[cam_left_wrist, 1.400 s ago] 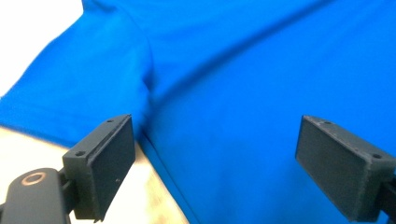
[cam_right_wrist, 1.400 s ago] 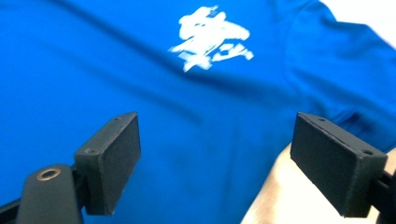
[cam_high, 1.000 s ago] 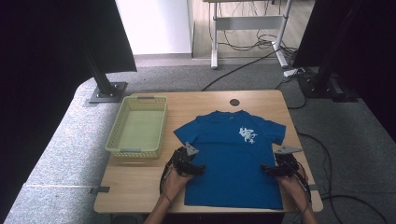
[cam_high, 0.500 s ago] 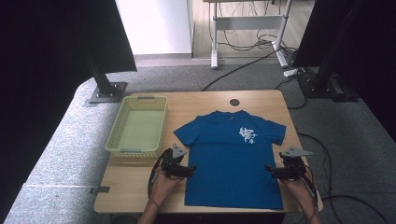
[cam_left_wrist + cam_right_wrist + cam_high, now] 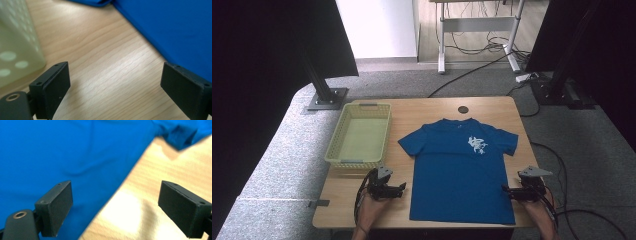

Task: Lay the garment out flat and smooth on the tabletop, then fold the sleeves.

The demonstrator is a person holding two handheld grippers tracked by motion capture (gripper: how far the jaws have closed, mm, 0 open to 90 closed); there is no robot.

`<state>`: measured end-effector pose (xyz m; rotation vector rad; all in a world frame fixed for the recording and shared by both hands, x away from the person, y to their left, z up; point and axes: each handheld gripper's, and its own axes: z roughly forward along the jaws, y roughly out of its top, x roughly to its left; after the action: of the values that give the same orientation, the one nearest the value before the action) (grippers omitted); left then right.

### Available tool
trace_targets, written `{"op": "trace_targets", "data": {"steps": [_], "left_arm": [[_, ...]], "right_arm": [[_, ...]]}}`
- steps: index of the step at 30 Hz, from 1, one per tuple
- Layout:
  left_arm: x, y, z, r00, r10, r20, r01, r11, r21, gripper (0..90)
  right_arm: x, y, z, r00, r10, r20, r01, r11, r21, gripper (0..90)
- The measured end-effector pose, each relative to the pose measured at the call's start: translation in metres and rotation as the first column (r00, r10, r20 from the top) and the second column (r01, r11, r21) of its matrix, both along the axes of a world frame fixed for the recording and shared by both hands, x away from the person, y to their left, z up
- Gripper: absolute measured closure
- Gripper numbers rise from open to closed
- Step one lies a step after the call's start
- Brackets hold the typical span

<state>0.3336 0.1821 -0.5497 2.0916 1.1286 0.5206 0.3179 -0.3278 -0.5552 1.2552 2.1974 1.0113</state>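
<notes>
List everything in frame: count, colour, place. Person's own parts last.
T-shirt: 1, blue with a small white print on the chest, spread flat on the table's centre-right, collar away from the person.
Basket: 1, pale yellow-green, perforated walls, on the table's left, nothing inside it.
Table: 1, light wood, with a small dark round spot near the far edge.
Stand base plate: 1, dark metal, on the grey carpet beyond the table's left corner.
Cables: several, dark, on the floor behind and to the right of the table.
Left gripper: 1, black, jaws open, over bare wood beside the shirt's left edge.
Right gripper: 1, black, jaws open, straddling the shirt's right edge.
Hands: 2, at the near edge, one on each gripper.
</notes>
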Motion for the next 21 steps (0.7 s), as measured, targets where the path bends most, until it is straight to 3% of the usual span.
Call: {"op": "trace_targets", "data": {"steps": [2, 4, 12, 21], "left_arm": [[0.0001, 0.0001, -0.005, 1.0, -0.004, -0.005, 0.004, 0.9997, 0.025, 8.7], [0.0, 0.0009, -0.0067, 0.9999, -0.016, -0.006, 0.016, 0.9999, 0.004, 8.2], [0.0011, 0.0018, -0.0072, 0.9991, -0.038, -0.019, 0.038, 0.9992, 0.011, 3.5], [0.0027, -0.0003, -0.0076, 0.9997, 0.002, -0.026, -0.001, 0.9999, 0.014, 0.0]], "right_arm": [[-0.0003, -0.0019, -0.0047, 0.9999, -0.005, -0.016, 0.005, 1.0, -0.008, 11.4], [0.0002, -0.0037, -0.0073, 0.9994, -0.013, -0.033, 0.012, 1.0, -0.001, 10.0], [0.0005, -0.0034, -0.0078, 0.9988, -0.031, -0.039, 0.031, 1.0, -0.005, 7.6], [0.0004, -0.0033, -0.0079, 0.9987, -0.032, -0.039, 0.032, 0.999, -0.005, 7.5]]}}
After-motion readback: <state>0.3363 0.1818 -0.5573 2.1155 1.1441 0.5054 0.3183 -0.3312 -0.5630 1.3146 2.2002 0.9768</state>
